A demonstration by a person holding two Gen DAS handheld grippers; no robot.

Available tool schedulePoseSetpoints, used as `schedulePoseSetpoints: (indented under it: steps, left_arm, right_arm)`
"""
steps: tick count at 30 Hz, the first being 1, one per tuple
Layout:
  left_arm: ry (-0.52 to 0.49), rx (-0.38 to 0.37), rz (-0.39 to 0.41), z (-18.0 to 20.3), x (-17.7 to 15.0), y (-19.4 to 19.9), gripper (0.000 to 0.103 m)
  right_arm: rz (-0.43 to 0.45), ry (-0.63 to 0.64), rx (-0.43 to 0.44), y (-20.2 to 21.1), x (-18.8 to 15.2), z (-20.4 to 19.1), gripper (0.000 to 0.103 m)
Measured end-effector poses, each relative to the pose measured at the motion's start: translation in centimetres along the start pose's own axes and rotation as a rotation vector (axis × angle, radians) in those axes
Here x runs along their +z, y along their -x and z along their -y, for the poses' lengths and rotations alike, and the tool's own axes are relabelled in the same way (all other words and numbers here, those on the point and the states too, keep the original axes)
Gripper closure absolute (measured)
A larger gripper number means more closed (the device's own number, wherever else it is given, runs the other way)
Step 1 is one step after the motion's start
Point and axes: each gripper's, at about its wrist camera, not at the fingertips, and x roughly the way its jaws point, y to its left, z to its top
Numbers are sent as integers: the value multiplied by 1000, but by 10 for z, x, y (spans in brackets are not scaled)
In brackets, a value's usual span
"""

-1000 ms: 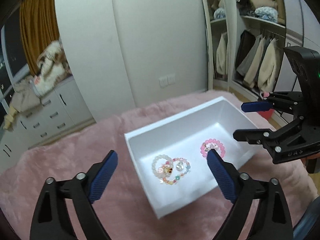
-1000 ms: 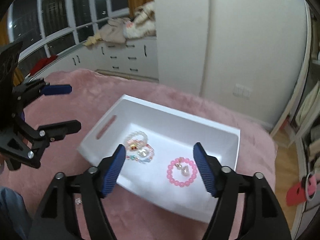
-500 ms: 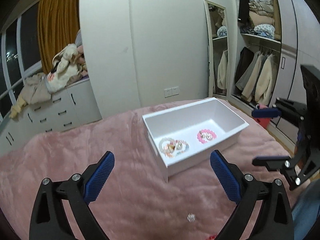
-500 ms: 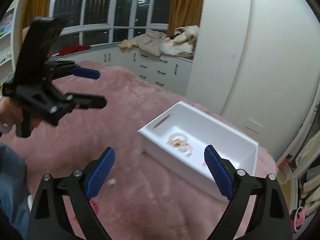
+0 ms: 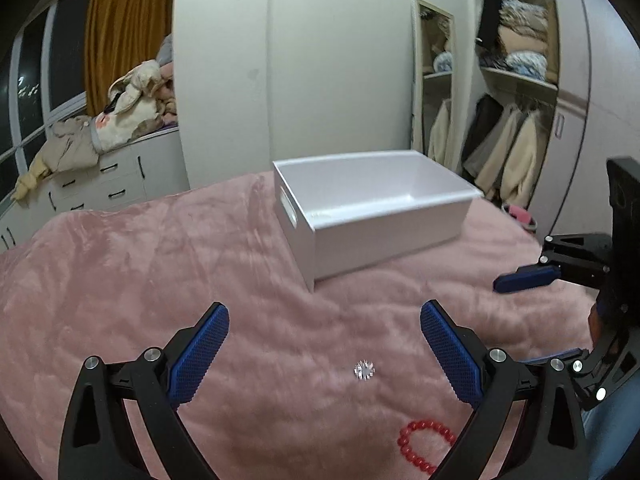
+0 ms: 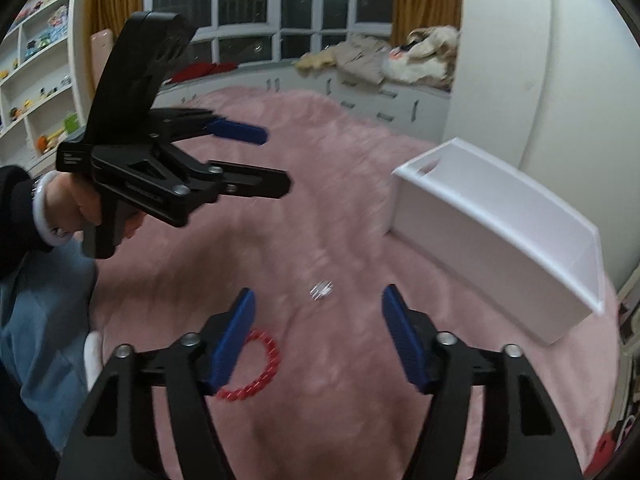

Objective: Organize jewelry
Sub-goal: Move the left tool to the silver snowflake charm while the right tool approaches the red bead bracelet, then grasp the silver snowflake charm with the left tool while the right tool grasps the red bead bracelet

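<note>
A white box stands on the pink blanket; its contents are hidden from this low angle. It also shows in the right wrist view. A red bead bracelet and a small sparkly piece lie on the blanket near me. My left gripper is open and empty above the blanket, short of the sparkly piece. My right gripper is open and empty, just before the sparkly piece, with the red bracelet by its left finger.
White drawers with piled clothes stand at the back left, an open wardrobe at the right. The person's hand and blue-jeaned leg are at the left of the right wrist view.
Both grippers have pulled back from over the white box and dropped low toward the near blanket. The red bracelet and the sparkly piece have come into view. Both stay open.
</note>
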Motion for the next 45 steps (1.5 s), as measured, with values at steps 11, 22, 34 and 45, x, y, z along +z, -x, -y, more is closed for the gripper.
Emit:
schedulePoseSetpoints:
  steps: [11,22,34,45]
  left_arm:
    - [-129,-96,-82,27,-36,-57,13]
    - [-140,-120,-188,20,-55,-102,43]
    - [-170,-142,-221,23,-65,-115,80]
    - [-138,-133,-178,20,-55,-95,81]
  right_arm:
    - [-159,23,105,-51,-32,-21,61]
    - [-245,15,138,-80,-47,-21,64]
    - [-285,5,166,-95,-48,-29,92]
    - [-195,-75,117,-71,-40,-9,93]
